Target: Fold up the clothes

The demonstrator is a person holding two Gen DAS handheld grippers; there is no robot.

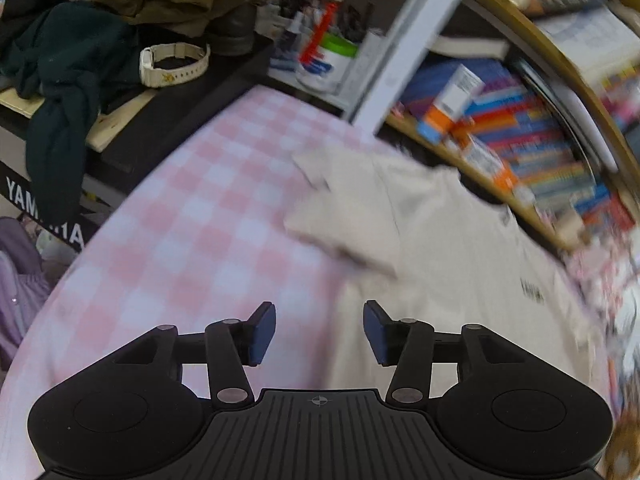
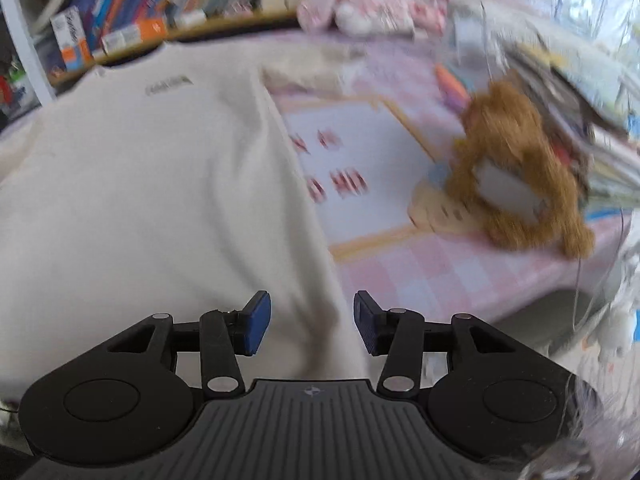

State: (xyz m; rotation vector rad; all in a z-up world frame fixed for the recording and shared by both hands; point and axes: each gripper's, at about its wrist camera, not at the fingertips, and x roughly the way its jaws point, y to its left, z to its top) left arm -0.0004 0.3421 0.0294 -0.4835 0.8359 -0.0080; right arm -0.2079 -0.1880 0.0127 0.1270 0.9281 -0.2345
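Pink-and-white checked bedding [image 1: 192, 208] covered the bed, with a crowded bookshelf [image 1: 532, 148] along its far side. Off its left edge a dark green garment [image 1: 68, 92] hung over a black keyboard stand, well apart from the work. The cream T-shirt [image 2: 140, 184] lay spread front-up on the bedding, collar toward the books, its left sleeve [image 1: 340, 216] already turned in over the body. The left gripper [image 1: 319, 334] hung above the shirt's left edge near the hem, jaws parted, nothing between the blue pads. The right gripper [image 2: 311, 324] stood over the right edge, also parted and empty, with cloth below the gap. Further right a brown plush toy [image 2: 520, 176] sat on the bed, near but clear of the shirt.

The step looked like taking a fresh hold for the next fold. It would go best if each gripper pinched only the edge layers at matching heights, then lifted evenly so the cloth stayed flat and square, keeping the right side away from the toy.
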